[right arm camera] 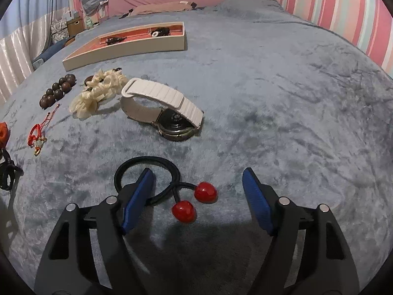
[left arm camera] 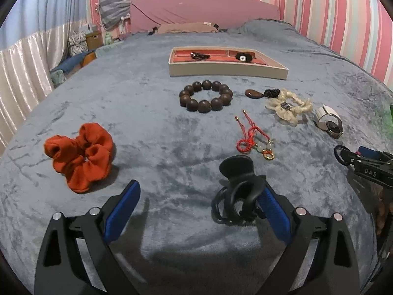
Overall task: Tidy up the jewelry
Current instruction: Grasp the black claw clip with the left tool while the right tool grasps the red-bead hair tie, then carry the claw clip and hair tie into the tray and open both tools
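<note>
A cream jewelry tray (left arm camera: pixel 221 70) with a red lining sits on the grey-blue bed; it also shows in the right wrist view (right arm camera: pixel 127 46) and holds two dark pieces. My left gripper (left arm camera: pixel 200 194) is open; a black claw hair clip (left arm camera: pixel 239 189) lies against its right finger. An orange scrunchie (left arm camera: pixel 81 153), a wooden bead bracelet (left arm camera: pixel 205 95) and a red cord bracelet (left arm camera: pixel 253 137) lie ahead. My right gripper (right arm camera: pixel 199 184) is open over a black hair tie with two red cherries (right arm camera: pixel 194 200). A white-strap watch (right arm camera: pixel 164 108) and a cream scrunchie (right arm camera: pixel 98 93) lie beyond.
A brown oval stone (left arm camera: pixel 254 94) and a small dark piece lie by the cream scrunchie (left arm camera: pixel 288 107). The right gripper's body (left arm camera: pixel 368 169) shows at the right edge. A pink headboard (left arm camera: pixel 203 12), striped wall and curtains surround the bed.
</note>
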